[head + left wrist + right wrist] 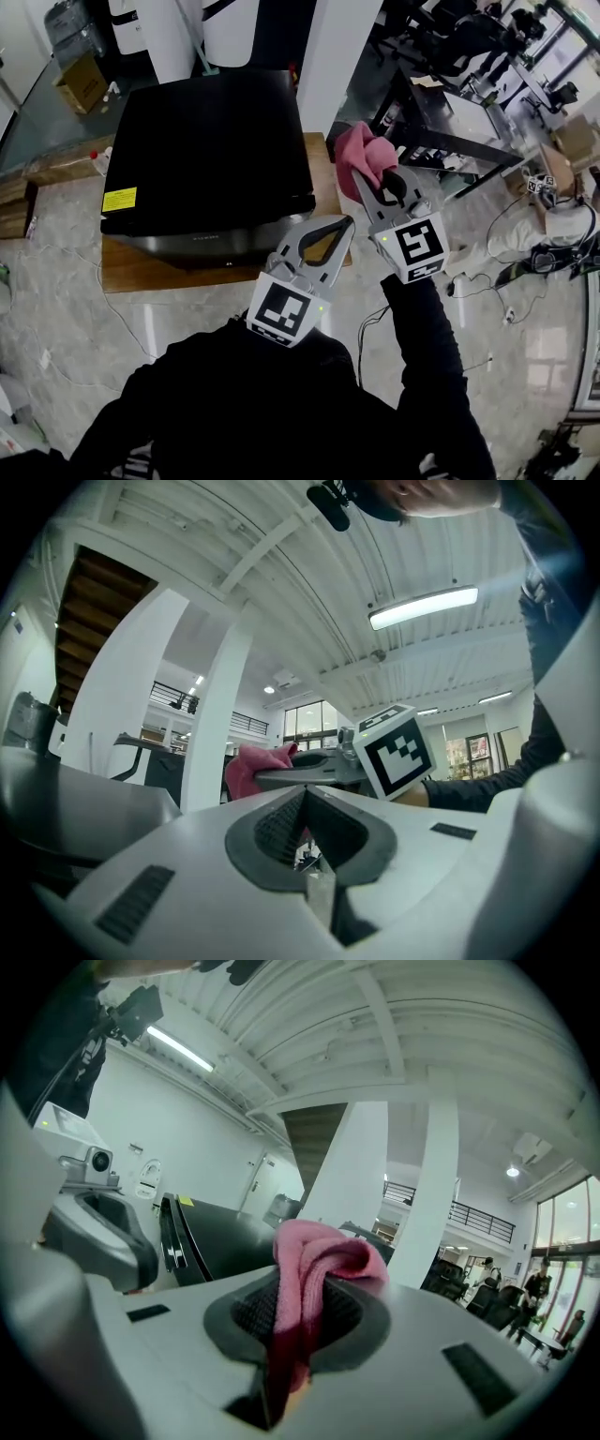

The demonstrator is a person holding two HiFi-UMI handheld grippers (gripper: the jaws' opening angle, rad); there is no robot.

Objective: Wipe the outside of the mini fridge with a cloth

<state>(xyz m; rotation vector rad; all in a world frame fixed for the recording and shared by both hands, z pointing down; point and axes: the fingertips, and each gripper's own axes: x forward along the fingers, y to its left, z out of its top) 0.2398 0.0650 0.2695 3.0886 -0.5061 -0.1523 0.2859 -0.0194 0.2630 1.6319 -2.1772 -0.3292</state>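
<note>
The black mini fridge [206,159] stands on a wooden platform, seen from above in the head view; its dark side [202,1237] shows in the right gripper view. A pink cloth [361,155] is bunched at the tips of my right gripper [361,183], which is shut on it; the cloth [314,1269] fills the jaws in the right gripper view. The right gripper hangs just off the fridge's right edge. My left gripper [345,225] is shut with nothing in it, near the fridge's front right corner. The cloth [258,769] also shows from the left gripper view.
A white pillar [342,56] rises just behind the fridge's right corner. Dark desks and chairs [450,84] stand to the right. A cardboard box [82,82] sits at the back left. Cables [487,281] trail over the marble floor at right.
</note>
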